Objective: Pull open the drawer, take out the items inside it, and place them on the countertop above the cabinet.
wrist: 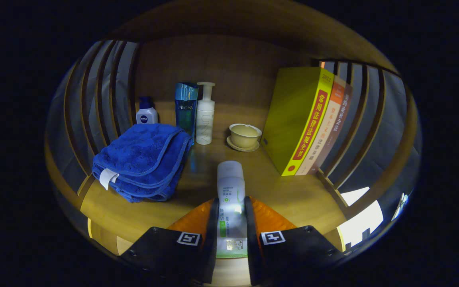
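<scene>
I read NIVEA on the small white bottle point(146, 113), PROYA on the blue bottle point(185, 109), and 2022 on the yellow book point(299, 119).

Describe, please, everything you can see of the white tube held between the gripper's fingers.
The white tube is a slim, plastic-looking squeeze tube with a plain white cap end and green markings along its body. It lies lengthwise along the gripper, cap pointing forward toward the cup on its saucer. Both fingers press on its sides, so it is clamped. Its cap end juts out over the wooden countertop, between the folded blue towel and the upright books. Whether it touches the wood cannot be told.
</scene>
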Available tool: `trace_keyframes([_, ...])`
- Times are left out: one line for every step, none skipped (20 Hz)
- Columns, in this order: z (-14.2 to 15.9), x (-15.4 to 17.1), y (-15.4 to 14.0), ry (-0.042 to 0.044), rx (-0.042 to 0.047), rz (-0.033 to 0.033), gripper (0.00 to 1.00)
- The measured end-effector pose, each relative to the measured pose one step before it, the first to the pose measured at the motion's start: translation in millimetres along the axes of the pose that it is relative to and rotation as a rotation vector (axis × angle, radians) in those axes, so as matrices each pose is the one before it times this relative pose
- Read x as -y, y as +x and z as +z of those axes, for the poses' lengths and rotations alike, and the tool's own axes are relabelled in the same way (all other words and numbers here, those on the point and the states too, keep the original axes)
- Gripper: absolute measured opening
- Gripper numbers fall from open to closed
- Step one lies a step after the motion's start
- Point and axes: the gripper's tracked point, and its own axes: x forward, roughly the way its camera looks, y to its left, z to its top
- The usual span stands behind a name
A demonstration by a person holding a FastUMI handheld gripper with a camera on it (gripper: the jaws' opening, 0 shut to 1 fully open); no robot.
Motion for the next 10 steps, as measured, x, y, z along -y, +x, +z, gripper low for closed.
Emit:
trace_keyframes([-2.34, -3.32, 4.78, -0.00256, -0.00974, 0.01718, 0.42])
trace_keyframes([-1.08, -4.31, 4.21, 0.00363, -0.00592, 0.01815, 0.42])
trace_keyframes([-0.83, -3.95, 4.49, 0.00773, -0.00210, 0.01716, 0.42])
trace_keyframes([-1.47, -2.71, 3.17, 0.00396, -0.00153, 0.00873, 0.42])
trace_keyframes([-1.96, -1.81, 2.22, -0.00983, -0.00264, 0.00741, 0.42])
trace_keyframes([-1.02, 0.52, 1.62, -0.01891, 0.00310, 0.00315, 0.42])
trace_keyframes([1.40, -0.82, 2.57, -0.01669, 0.00577, 0.00084, 0.42])
trace_keyframes([-1.30, -3.18, 2.48, -0.01108, -0.00201, 0.00130, 0.46])
trace_keyframes([-0.98, 0.98, -0.14, -0.00827, -0.00707, -0.00438, 0.47])
trace_keyframes([0.93, -0.12, -0.88, -0.00648, 0.00554, -0.00438, 0.55])
